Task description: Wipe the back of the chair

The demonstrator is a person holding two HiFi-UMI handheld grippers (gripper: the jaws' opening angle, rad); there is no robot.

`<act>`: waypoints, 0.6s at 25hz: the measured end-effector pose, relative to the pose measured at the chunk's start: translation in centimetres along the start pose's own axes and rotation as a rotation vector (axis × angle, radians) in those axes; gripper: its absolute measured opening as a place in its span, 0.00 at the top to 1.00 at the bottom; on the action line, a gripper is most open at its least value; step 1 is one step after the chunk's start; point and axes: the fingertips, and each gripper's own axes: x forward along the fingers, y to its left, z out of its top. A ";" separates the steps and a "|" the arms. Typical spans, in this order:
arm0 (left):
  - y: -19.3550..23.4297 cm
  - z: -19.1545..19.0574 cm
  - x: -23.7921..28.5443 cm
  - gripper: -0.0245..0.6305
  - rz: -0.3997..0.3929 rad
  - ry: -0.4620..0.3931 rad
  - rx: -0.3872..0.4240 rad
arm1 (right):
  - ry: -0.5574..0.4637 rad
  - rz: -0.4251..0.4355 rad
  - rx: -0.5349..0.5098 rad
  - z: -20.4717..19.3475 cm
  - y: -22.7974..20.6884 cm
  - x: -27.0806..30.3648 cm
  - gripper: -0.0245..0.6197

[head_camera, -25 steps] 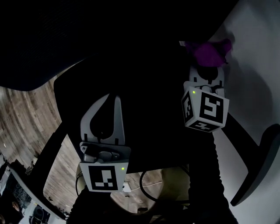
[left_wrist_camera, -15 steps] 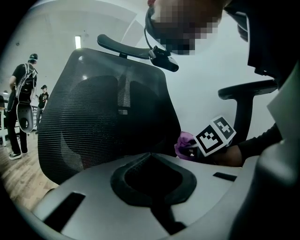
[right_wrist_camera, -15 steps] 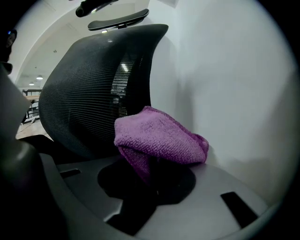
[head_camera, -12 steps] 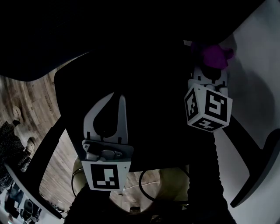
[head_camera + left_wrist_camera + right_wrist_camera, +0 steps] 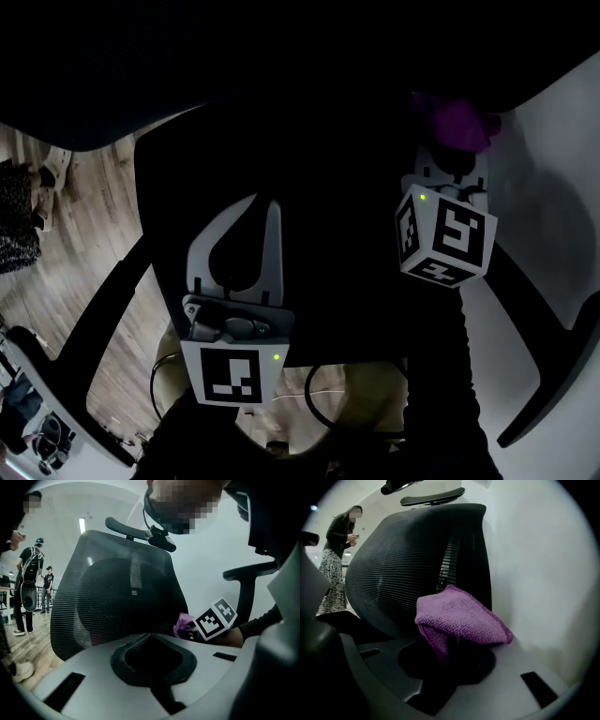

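The chair's black mesh back [image 5: 281, 84] fills the top and middle of the head view and stands close ahead in both gripper views [image 5: 117, 597] [image 5: 403, 569]. My right gripper [image 5: 457, 150] is shut on a folded purple cloth [image 5: 459, 120], held at the back's right edge. In the right gripper view the cloth [image 5: 459, 613] drapes over the jaw tips of the right gripper [image 5: 449, 639] and lies against the mesh. My left gripper [image 5: 264, 200] is shut and holds nothing; it points at the lower mesh [image 5: 150, 633]. The cloth [image 5: 183, 623] also shows in the left gripper view.
A grey armrest [image 5: 562, 366] juts out at the right, beside a white wall [image 5: 548, 187]. The headrest [image 5: 136, 529] tops the back. Wooden floor [image 5: 84, 234] lies at the left. People stand in the background [image 5: 30, 588] [image 5: 340, 559].
The right gripper with the cloth has shifted slightly right along the chair's edge. The left gripper has drifted a little right. The floor at the left slid as the head turned.
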 end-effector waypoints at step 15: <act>4.5 -1.3 -3.2 0.95 0.091 -0.002 -0.004 | -0.028 0.152 -0.024 0.5 8.9 1.3 0.83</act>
